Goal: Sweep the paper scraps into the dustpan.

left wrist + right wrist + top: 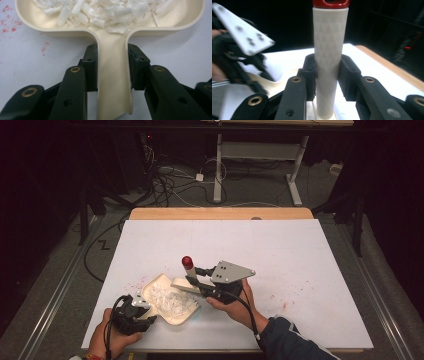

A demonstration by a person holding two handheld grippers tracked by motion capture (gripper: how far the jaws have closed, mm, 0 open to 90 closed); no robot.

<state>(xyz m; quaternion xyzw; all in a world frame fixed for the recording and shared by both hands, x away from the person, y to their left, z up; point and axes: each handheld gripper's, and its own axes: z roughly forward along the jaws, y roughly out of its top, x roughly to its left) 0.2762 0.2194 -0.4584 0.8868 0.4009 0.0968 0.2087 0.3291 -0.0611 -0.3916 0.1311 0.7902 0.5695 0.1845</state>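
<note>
No writing readable. L gripper [112,72] is clamping dustpan [167,301] handle, pan extending straight ahead of jaws. R gripper [327,75] is gripping brush handle [330,57], axis upright, red cap up.

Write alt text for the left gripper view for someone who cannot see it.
The left hand-held gripper is shut on the flat handle of a cream plastic dustpan, one black jaw on either side. The pan's tray holds a heap of white shredded paper scraps and rests on a white table surface speckled with small red flecks.
</note>
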